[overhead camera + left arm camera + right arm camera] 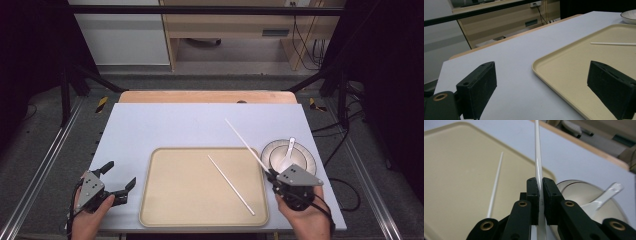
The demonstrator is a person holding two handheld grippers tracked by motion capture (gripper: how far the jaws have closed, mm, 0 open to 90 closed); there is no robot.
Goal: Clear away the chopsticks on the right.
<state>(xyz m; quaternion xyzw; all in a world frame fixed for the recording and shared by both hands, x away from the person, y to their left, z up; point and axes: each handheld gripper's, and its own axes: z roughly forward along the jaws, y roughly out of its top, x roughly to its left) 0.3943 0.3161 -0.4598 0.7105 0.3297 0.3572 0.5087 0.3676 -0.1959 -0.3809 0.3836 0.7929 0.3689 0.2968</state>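
My right claw [270, 173], clenched on one chopstick [243, 139], sits just right of the tray [165, 210]; its long axis slants away leftward, near-parallel to the second chopstick [231, 185] lying in the tray.

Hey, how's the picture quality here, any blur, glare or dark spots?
High view: table evenly lit, surroundings dark, everything sharp. Left gripper view: near jaws soft, tray clear. Right gripper view: held chopstick carries a bright glare streak, the background shelves blurred, bowl and spoon slightly soft.
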